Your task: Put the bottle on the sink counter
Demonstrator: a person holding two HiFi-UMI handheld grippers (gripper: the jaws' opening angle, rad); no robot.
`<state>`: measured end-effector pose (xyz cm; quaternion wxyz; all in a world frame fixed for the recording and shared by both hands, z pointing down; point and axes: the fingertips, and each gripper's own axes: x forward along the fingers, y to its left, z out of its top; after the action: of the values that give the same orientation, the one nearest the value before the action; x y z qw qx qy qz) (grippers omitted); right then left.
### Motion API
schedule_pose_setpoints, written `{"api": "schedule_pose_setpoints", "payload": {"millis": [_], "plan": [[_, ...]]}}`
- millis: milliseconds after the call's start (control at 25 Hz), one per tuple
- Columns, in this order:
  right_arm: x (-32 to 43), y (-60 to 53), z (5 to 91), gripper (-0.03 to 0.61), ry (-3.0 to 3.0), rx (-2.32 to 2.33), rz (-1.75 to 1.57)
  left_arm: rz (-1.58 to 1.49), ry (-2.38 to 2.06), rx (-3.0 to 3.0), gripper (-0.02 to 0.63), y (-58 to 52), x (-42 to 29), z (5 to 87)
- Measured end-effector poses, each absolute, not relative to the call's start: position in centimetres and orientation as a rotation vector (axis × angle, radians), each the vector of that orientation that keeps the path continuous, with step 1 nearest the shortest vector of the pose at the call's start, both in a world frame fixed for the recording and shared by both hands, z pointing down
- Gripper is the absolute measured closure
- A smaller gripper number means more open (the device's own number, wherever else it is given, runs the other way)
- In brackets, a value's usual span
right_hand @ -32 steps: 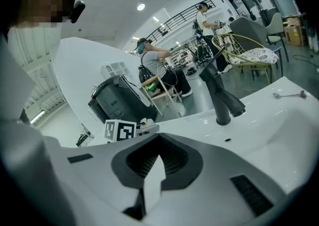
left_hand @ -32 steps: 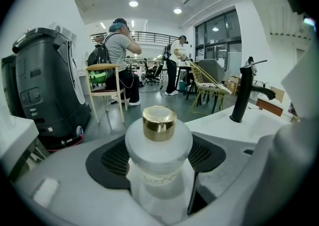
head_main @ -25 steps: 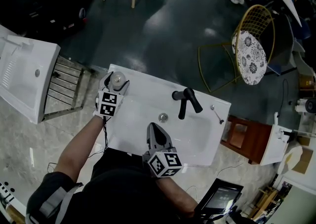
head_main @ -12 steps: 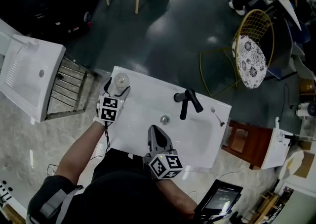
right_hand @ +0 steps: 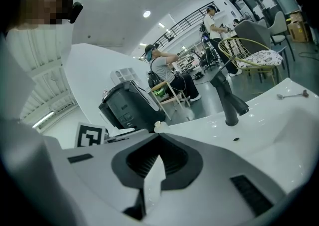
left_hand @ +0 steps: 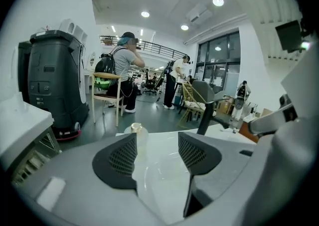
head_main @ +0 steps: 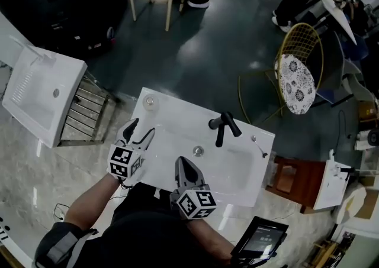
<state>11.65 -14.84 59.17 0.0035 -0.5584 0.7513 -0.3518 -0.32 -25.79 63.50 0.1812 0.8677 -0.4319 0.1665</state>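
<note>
The clear bottle [head_main: 149,102] with a pale cap stands upright on the far left corner of the white sink counter [head_main: 172,116]. My left gripper [head_main: 142,128] hangs apart from it on the near side. It is open with nothing between its fingers, and its jaws have just been closing a little. In the left gripper view the bottle [left_hand: 137,131] shows beyond the left pad. My right gripper [head_main: 181,161] is shut and empty above the basin's near rim. The right gripper view has the bottle's cap [right_hand: 159,126] just past the closed tips [right_hand: 158,157].
A black faucet [head_main: 222,125] and a drain [head_main: 198,151] sit mid-sink. A second white sink [head_main: 41,98] and a metal rack [head_main: 86,113] lie left. A gold wire chair [head_main: 299,65], a brown stool [head_main: 293,169] and a tablet [head_main: 260,240] are right. People stand far behind.
The left gripper has let go of the bottle and drawn back toward the person and upward. The bottle stays on the counter corner. The right gripper has hardly moved.
</note>
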Motion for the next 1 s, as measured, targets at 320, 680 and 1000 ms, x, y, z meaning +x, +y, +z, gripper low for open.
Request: {"api": "schedule_pose_setpoints", "payload": {"millis": [320, 680, 1000], "plan": [[10.6, -14.6, 57.1, 0.583, 2.401, -1.705, -1.023, 0.288, -1.07, 2.435, 0.552, -18.4, 0.8, 58.7], [10.2, -13.9, 54.8, 0.583, 2.419, -1.693, -0.94, 0.217, -1.04, 2.438, 0.6, -14.0, 1.0, 55.3], [9.5, -13.4, 52.1, 0.583, 2.46, -1.663, -0.829, 0.153, -1.097, 2.478, 0.6, -13.7, 1.9, 51.6]]}}
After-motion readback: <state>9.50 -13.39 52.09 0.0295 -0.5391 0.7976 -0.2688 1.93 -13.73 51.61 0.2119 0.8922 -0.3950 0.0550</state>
